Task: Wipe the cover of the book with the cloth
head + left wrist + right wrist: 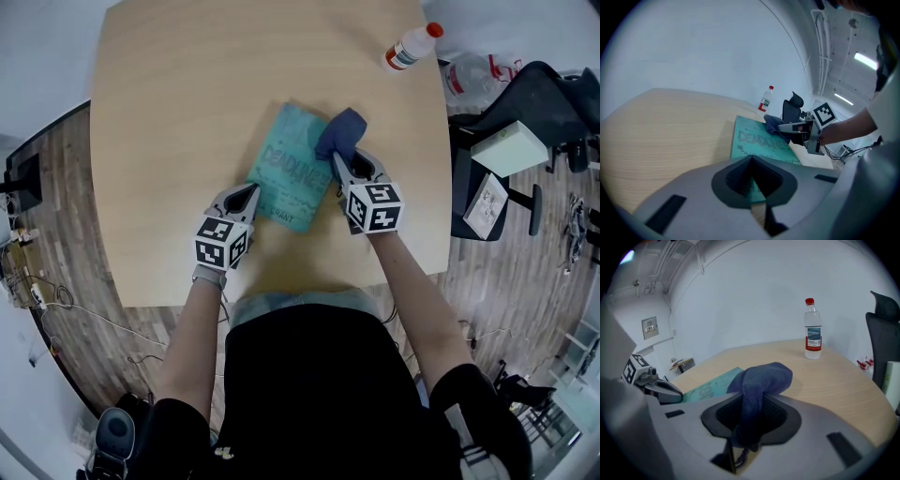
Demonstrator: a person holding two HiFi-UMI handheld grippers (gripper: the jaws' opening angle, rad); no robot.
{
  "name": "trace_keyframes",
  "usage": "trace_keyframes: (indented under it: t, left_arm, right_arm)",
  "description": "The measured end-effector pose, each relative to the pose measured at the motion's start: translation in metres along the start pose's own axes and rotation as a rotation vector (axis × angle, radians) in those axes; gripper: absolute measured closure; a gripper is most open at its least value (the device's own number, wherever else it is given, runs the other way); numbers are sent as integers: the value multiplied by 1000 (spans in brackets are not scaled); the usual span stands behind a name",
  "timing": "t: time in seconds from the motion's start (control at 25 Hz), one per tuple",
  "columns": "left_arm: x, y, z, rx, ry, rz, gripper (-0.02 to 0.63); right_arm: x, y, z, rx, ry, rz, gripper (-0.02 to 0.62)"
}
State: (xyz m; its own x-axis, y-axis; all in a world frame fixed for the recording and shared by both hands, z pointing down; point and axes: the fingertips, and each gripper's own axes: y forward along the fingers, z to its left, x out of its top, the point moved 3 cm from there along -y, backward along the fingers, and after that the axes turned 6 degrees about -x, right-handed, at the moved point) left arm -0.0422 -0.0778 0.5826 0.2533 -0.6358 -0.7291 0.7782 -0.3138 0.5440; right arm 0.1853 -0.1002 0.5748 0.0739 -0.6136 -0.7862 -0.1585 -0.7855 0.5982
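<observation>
Both clamped: left gripper (250, 191) on the teal paperback book (286, 167), right gripper (343, 162) on the dark-blue cloth (339, 133); looks mid-wipe, leftward sweep needed.

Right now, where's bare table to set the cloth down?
The whole left half of the table, left of the book, is bare. So is the far strip between book and bottle. It is crowded near centre, where the left gripper grips the book and the right gripper holds the cloth at its far corner.
</observation>
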Motion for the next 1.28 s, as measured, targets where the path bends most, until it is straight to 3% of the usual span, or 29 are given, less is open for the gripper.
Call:
trace_keyframes:
  t: [0.52,1.12,1.28]
  left_arm:
    - [0,0,0,7,30,-12,586]
    - [-1,-2,-2,88,63,-6,586]
    - [-3,-2,-1,57,-43,-24,586]
  right_arm:
    - [-39,-35,51,97,-90,53,480]
    - [-77,-69,99,209,-197,140,480]
    - [-85,-75,106,234,-217,174,480]
